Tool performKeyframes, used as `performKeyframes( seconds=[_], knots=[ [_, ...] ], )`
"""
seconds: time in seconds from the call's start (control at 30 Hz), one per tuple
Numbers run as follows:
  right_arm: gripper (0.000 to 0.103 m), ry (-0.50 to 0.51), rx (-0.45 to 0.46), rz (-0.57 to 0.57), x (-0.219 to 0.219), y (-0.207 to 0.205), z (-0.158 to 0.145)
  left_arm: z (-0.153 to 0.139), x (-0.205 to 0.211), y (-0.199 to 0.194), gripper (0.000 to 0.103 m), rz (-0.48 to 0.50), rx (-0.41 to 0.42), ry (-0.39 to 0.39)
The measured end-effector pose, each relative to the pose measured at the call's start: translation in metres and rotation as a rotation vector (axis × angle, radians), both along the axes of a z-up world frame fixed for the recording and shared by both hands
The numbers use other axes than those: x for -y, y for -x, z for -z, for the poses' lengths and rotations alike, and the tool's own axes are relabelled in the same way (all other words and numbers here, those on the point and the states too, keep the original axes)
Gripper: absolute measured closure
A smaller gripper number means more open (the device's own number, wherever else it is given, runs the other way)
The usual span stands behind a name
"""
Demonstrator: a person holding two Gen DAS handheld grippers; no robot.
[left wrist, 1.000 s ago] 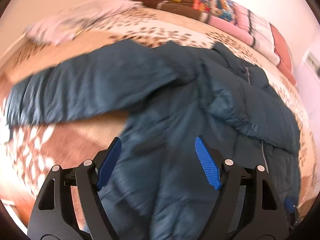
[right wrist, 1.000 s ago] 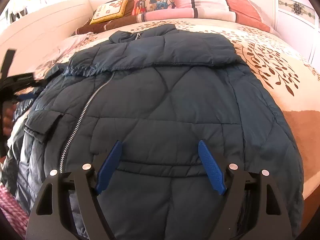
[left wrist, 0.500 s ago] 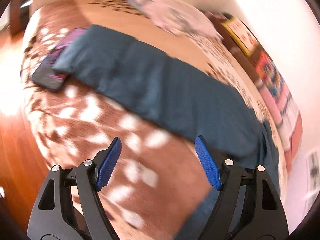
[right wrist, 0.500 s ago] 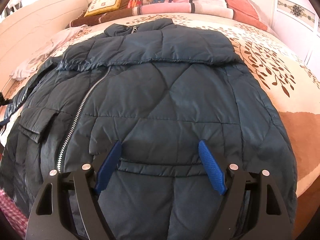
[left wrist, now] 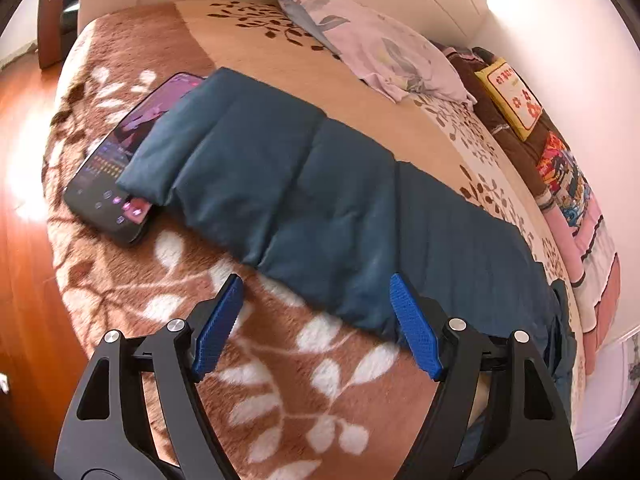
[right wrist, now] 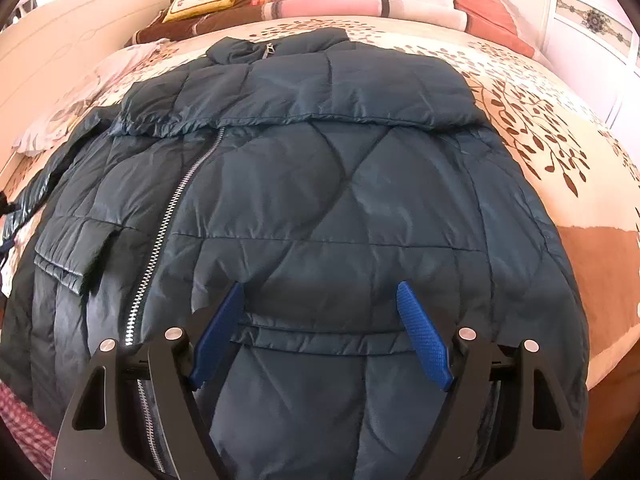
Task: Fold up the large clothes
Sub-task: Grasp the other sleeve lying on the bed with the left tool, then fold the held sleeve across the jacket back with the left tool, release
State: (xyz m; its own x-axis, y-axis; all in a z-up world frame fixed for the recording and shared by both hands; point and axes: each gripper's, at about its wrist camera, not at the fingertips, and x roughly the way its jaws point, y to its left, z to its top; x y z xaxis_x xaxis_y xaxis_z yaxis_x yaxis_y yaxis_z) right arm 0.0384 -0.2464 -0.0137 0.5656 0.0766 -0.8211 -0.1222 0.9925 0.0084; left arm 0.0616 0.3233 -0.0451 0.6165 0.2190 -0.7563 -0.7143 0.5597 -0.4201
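Here the left gripper point(left wrist: 316, 320) stands wide open with nothing held, its blue pads point(left wrist: 218, 326) spread over the brown leaf-patterned blanket point(left wrist: 280, 380). A phone point(left wrist: 120, 168) lies at ten o'clock, its near edge tucked under the cuff of the sleeve point(left wrist: 304, 200), which runs flat across the bed from ten towards four o'clock. A pale pillow point(left wrist: 372, 48) sits at one o'clock. The right gripper point(right wrist: 320, 336) is likewise wide open and empty, poised above the jacket point(right wrist: 320, 184). The jacket lies spread front-up, collar at twelve o'clock, zipper point(right wrist: 168, 232) at nine o'clock, one sleeve folded across the chest.
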Motion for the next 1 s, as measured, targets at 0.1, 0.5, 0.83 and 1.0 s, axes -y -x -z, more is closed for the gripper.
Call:
performKeyframes(
  seconds=[0.1,0.5,0.83,1.0],
  knots=[
    [0.025,0.011,-0.002,-0.008,-0.003,-0.001,0.001,0.0,-0.001,-0.006,0.037,-0.005,-0.003,-0.02],
    [0.025,-0.009,0.001,-0.009,-0.003,-0.004,0.001,-0.061,0.013,-0.01,0.101,0.11,0.147,-0.173],
    [0.026,-0.099,0.034,-0.034,0.001,0.001,-0.012,-0.187,0.104,-0.035,0.101,0.421,0.413,-0.258],
    [0.026,-0.138,0.092,-0.049,0.008,0.009,-0.027,-0.236,0.172,-0.042,0.101,0.593,0.503,-0.283]
  ],
)
